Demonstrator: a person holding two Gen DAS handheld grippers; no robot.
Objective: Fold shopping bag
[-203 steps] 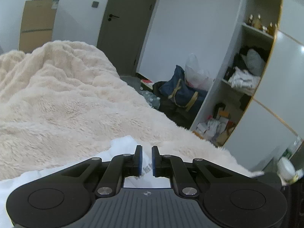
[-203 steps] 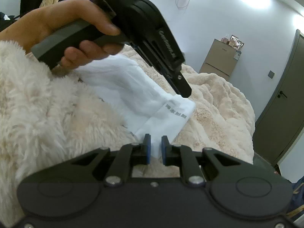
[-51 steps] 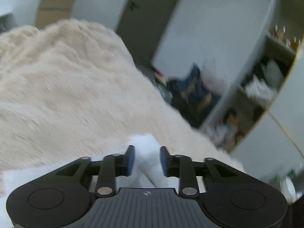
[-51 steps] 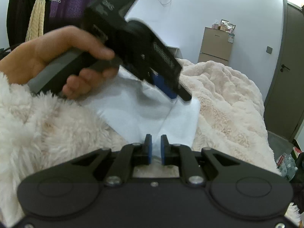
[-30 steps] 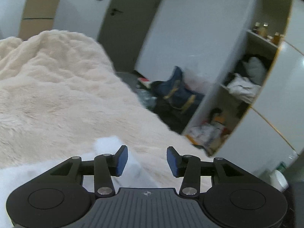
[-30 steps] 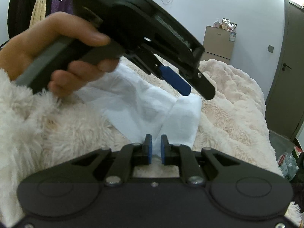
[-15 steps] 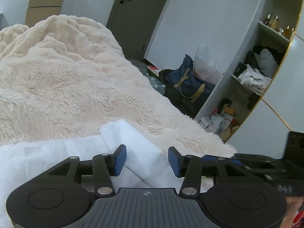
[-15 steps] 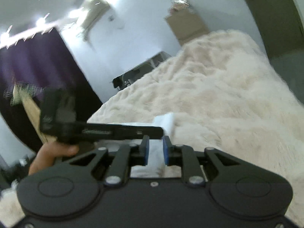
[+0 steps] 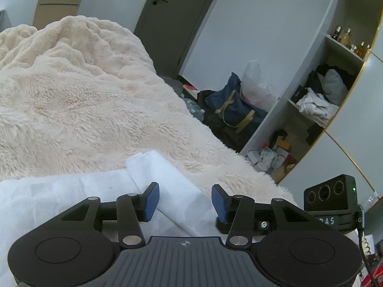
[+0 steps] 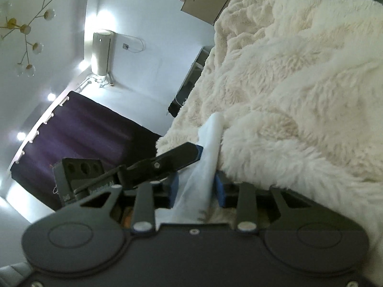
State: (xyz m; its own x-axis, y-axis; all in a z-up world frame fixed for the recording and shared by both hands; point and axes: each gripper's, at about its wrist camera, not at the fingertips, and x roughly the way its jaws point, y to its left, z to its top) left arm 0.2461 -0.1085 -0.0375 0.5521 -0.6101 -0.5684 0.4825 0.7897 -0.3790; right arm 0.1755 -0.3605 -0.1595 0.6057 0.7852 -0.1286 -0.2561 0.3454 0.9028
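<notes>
The white shopping bag (image 9: 79,191) is lying on the cream fleece blanket (image 9: 79,100) that covers the bed, partly folded: a narrow flap (image 9: 167,179) is lying doubled over the flat body of the bag.

In the left wrist view the left gripper (image 9: 184,201) is hovering just above this flap with its jaws spread wide and holding nothing. The flap is passing between the jaws, and its long axis is running diagonally, from the far corner ahead and to the left toward the near right.

In the right wrist view the right gripper (image 10: 195,191) is rolled onto its side. Its jaws are parted, with a standing sheet of the bag (image 10: 205,162) rising between them. Whether the pads are gripping the material cannot be told from this picture.

The black body of the right gripper (image 9: 335,203) is showing at the right edge of the left view, so the two tools are working close together at the same end of the bag.

Judgement: the left gripper is the nearer to the flap, and the fold crease lies directly ahead of its jaws; the next fold likely turns on that alignment.
</notes>
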